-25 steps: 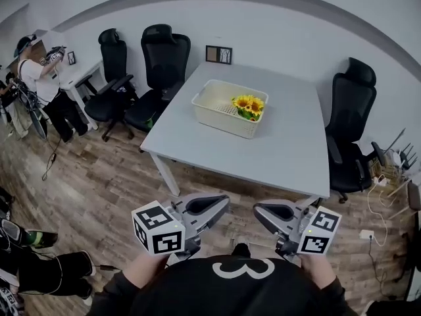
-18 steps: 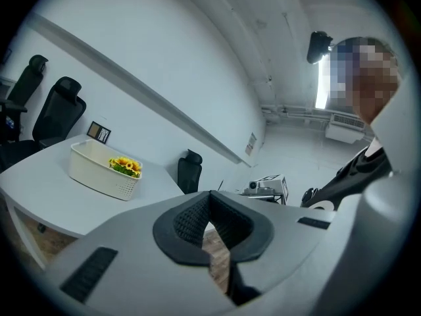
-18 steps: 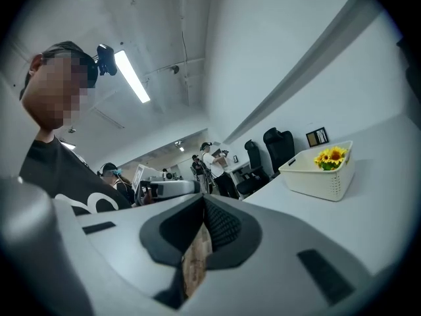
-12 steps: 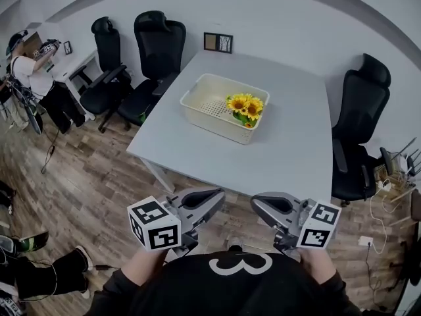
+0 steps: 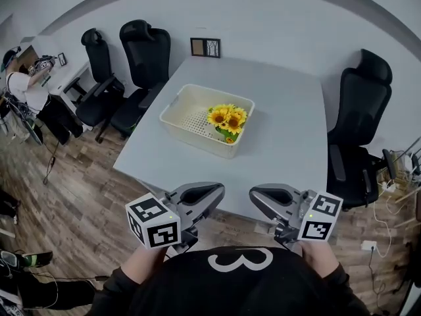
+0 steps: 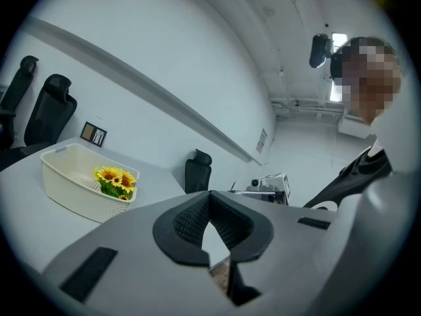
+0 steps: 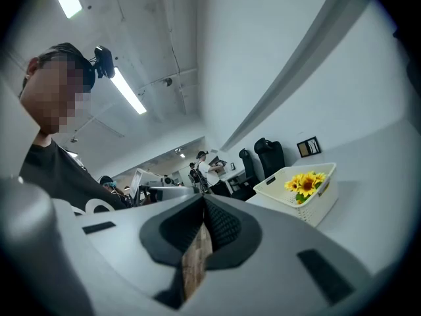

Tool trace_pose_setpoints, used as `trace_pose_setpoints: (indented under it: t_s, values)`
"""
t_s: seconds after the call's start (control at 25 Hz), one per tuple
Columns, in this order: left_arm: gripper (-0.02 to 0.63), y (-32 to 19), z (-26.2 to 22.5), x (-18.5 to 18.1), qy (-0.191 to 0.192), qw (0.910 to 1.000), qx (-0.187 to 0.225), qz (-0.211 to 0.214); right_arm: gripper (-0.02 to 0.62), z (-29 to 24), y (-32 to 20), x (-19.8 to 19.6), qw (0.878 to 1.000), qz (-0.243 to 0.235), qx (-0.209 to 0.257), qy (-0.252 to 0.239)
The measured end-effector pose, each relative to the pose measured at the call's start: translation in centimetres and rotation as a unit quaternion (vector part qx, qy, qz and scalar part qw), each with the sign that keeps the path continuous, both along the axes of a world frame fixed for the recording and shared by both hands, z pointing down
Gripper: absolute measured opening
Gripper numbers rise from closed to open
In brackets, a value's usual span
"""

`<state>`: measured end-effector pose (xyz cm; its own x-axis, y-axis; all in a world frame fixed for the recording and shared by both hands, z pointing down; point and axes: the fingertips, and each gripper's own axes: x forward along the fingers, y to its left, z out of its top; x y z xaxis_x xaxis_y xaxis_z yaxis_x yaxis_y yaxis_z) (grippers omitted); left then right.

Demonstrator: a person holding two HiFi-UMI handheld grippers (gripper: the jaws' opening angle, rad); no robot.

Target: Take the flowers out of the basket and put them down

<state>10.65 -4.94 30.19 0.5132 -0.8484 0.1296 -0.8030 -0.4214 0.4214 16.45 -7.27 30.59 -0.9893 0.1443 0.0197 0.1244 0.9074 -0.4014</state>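
A bunch of yellow sunflowers (image 5: 227, 118) stands in the right end of a cream perforated basket (image 5: 183, 108) on the grey table (image 5: 289, 130). Both grippers hover side by side at the table's near edge, well short of the basket. My left gripper (image 5: 216, 190) is shut with nothing in it, and my right gripper (image 5: 255, 194) is shut and empty too. The left gripper view has the flowers (image 6: 116, 179) and basket (image 6: 66, 176) far off at the left, beyond the closed jaws (image 6: 210, 196). In the right gripper view the flowers (image 7: 304, 183) and basket (image 7: 319, 208) lie at the right.
Two black office chairs (image 5: 141, 51) stand at the table's left side and another (image 5: 358, 104) at its right. A small framed picture (image 5: 205, 47) leans at the table's far edge. A person (image 5: 20, 71) works at a desk far left. Cables (image 5: 388, 170) lie on the wood floor.
The table and basket have come nearer and lower in the head view as both grippers moved forward toward the table edge. Both stayed shut.
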Motion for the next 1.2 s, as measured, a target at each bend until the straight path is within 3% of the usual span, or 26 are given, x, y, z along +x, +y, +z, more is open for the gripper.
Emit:
trace_pose_setpoints:
  t_s: [0.48, 1.2]
  values:
    - [0.012, -3.9, -0.4, -0.1, -0.008, 0.9998, 0.004, 0.016, 0.009, 0.1, -4.3, -0.2, 1.000, 0.023, -0.006, -0.019]
    - [0.012, -14.6, -0.1, -7.4, 0.013, 0.9940, -0.009, 0.108, 0.009, 0.0, -13.1, -6.6, 0.992, 0.127, -0.021, -0.005]
